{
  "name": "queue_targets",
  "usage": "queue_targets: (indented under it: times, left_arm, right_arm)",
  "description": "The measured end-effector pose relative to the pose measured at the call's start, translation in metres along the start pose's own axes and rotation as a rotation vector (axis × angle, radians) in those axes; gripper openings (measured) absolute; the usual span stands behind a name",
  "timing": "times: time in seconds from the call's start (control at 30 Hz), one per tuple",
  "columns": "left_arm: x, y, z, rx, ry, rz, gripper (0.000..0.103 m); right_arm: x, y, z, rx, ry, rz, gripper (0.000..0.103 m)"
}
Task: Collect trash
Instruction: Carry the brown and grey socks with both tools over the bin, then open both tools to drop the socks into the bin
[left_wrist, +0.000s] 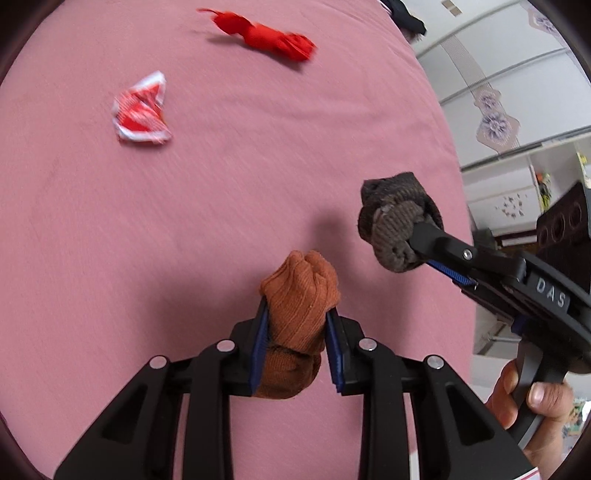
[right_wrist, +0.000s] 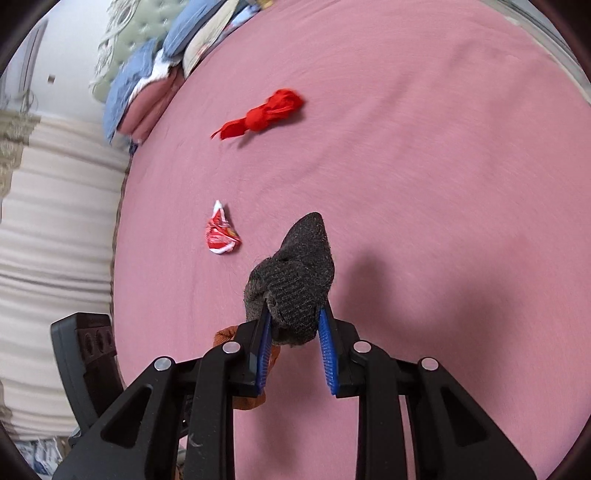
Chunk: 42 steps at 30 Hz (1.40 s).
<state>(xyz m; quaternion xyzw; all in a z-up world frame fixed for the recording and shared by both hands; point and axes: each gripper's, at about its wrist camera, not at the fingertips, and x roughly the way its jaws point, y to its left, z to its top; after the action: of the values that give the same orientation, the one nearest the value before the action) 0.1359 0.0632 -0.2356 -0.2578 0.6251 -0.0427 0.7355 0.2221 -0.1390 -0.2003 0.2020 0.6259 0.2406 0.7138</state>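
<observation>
My left gripper (left_wrist: 297, 314) is shut on an orange knitted sock (left_wrist: 299, 295), held above the pink bed sheet (left_wrist: 184, 221). My right gripper (right_wrist: 293, 317) is shut on a dark grey sock (right_wrist: 295, 280); it also shows in the left wrist view (left_wrist: 415, 236), to the right of the left gripper, with the grey sock (left_wrist: 395, 225). A crumpled red and white wrapper (left_wrist: 142, 110) (right_wrist: 221, 234) lies on the sheet ahead. A twisted red piece of plastic (left_wrist: 266, 35) (right_wrist: 264, 112) lies farther off. The orange sock (right_wrist: 231, 334) peeks out behind my right gripper's left finger.
Pillows and folded bedding (right_wrist: 159, 62) are piled at the head of the bed. A white curtain (right_wrist: 55, 221) hangs left of the bed. White wardrobe doors (left_wrist: 509, 92) stand beyond the bed's right edge. A dark garment (left_wrist: 406, 16) lies at the far edge.
</observation>
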Motion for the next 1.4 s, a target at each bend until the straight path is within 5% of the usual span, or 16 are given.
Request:
queue_targets:
  times: [0.33,0.63,1.03,1.4]
  left_arm:
    - [0.042,-0.101,-0.051,0.109,0.085,-0.051,0.028]
    - [0.094,-0.222,-0.082,0.22,0.163,-0.078,0.028]
    - [0.184,-0.39,-0.078,0.398,0.26,-0.116,0.028]
    - [0.243,-0.495,-0.056,0.518,0.308,-0.181,0.031]
  right_arm:
    - [-0.099,-0.102,-0.071,0.156,-0.101,-0.05,0.023]
    - [-0.182,-0.208,-0.099,0.326,-0.196,-0.072,0.024]
    - [-0.266,-0.343,-0.09,0.511,-0.327,-0.106,0.024]
    - [-0.322,-0.428,-0.057,0.565,-0.411,-0.154,0.026]
